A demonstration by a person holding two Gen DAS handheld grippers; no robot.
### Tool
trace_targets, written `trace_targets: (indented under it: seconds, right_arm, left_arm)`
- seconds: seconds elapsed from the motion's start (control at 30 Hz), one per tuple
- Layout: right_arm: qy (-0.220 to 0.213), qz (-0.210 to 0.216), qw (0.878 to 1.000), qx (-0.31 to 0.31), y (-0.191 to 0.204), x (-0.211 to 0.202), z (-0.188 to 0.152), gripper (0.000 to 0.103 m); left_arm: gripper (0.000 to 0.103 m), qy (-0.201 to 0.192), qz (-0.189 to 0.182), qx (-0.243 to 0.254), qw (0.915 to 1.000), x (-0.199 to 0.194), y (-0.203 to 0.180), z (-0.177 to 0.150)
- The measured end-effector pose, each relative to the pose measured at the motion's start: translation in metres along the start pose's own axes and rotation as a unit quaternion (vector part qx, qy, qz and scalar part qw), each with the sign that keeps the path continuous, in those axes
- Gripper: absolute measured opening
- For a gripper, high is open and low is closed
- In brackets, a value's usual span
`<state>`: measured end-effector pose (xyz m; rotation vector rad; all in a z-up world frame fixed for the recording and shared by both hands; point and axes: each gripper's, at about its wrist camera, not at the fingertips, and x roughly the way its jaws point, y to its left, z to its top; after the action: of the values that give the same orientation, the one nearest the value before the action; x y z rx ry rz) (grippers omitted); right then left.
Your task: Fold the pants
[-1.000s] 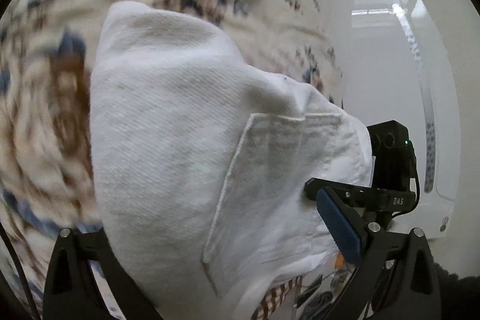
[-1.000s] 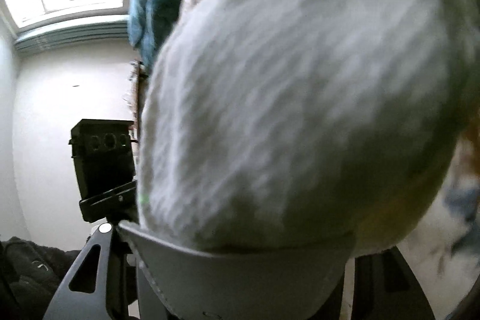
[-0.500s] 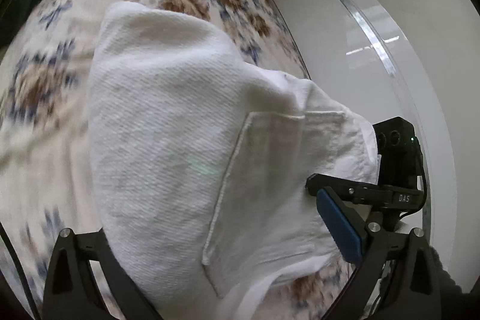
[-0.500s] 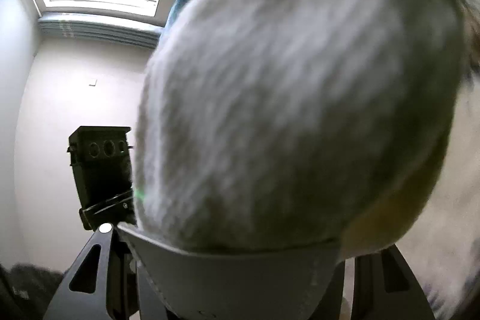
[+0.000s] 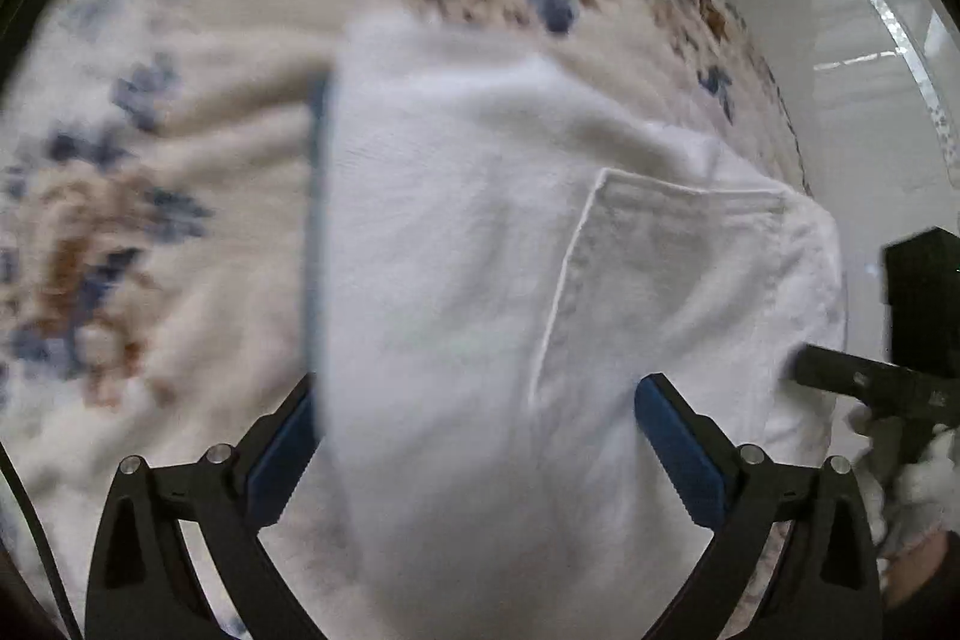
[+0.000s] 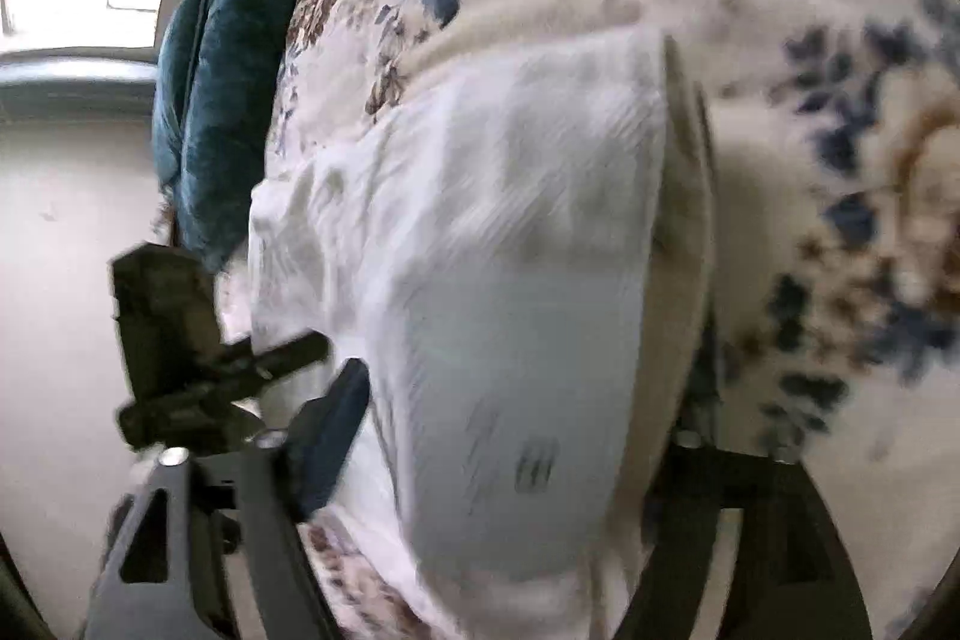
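Note:
The folded white pants, back pocket up, rest on the floral bedspread. My left gripper straddles their near end. Both blue pads stand wide apart at the cloth's sides, and I see no pinch. In the right wrist view the pants lie between the jaws of my right gripper, which are opening. Its left pad is just clear of the cloth, and the cloth hides the right finger. Both views are motion-blurred.
Teal cushions stand at the bed's far edge. A glossy white wall runs along the bed. The right gripper's black body and a white-gloved hand show beside the pants. The left gripper's body is at the pants' left.
The pants were held close against both cameras and carried across the bed. They now lie further off on the bedspread, shifted relative to the left pads. The right jaws have widened.

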<state>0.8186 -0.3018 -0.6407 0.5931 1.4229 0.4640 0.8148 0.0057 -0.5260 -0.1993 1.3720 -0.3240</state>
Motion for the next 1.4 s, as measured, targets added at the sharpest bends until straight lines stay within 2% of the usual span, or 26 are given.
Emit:
trace_targets:
  seconds: [0.07,0.17,0.27,0.33,0.4,0.53,0.6,0.67,0.9,1.2,1.4]
  right_arm:
    - [-0.032,-0.084,0.995,-0.042,0.029,-0.040,-0.022,0.097]
    - [-0.087,-0.217,0.970,-0.073,0.082,-0.092,-0.057,0.097]
    - [-0.123,-0.296,0.944,-0.079,0.125,-0.109,-0.088,0.098]
    - [-0.141,-0.319,0.934,-0.078,0.145,-0.124,-0.107,0.098]
    - [-0.153,-0.321,0.932,-0.072,0.167,-0.148,-0.135,0.098]
    - [-0.163,-0.303,0.938,-0.052,0.201,-0.183,-0.170,0.098]
    - [-0.175,-0.297,0.937,-0.052,0.214,-0.215,-0.191,0.098]
    - [-0.194,-0.307,0.930,-0.063,0.237,-0.258,-0.224,0.098]
    - [-0.241,-0.320,0.910,-0.102,0.310,-0.359,-0.329,0.098]
    - [-0.293,-0.322,0.890,-0.134,0.401,-0.447,-0.468,0.098]
    - [-0.320,-0.313,0.884,-0.134,0.450,-0.487,-0.567,0.098]
  left_arm:
    - [0.102,-0.043,0.045,0.007,0.9980,-0.030,-0.007,-0.014]
    - [0.102,-0.095,0.112,0.011,0.9891,-0.072,-0.018,-0.040]
    - [0.102,-0.115,0.147,-0.001,0.9823,-0.101,-0.030,-0.064]
    - [0.102,-0.120,0.165,0.001,0.9790,-0.128,-0.041,-0.089]
    - [0.102,-0.125,0.179,0.006,0.9759,-0.144,-0.059,-0.106]
    - [0.102,-0.142,0.194,0.007,0.9706,-0.190,-0.098,-0.146]
    - [0.102,-0.148,0.189,0.005,0.9708,-0.217,-0.112,-0.170]
    - [0.102,-0.161,0.184,0.001,0.9698,-0.251,-0.129,-0.195]
    - [0.102,-0.200,0.169,0.011,0.9650,-0.353,-0.181,-0.276]
    - [0.102,-0.260,0.165,0.023,0.9511,-0.462,-0.202,-0.374]
    - [0.102,-0.283,0.163,0.030,0.9447,-0.524,-0.201,-0.444]
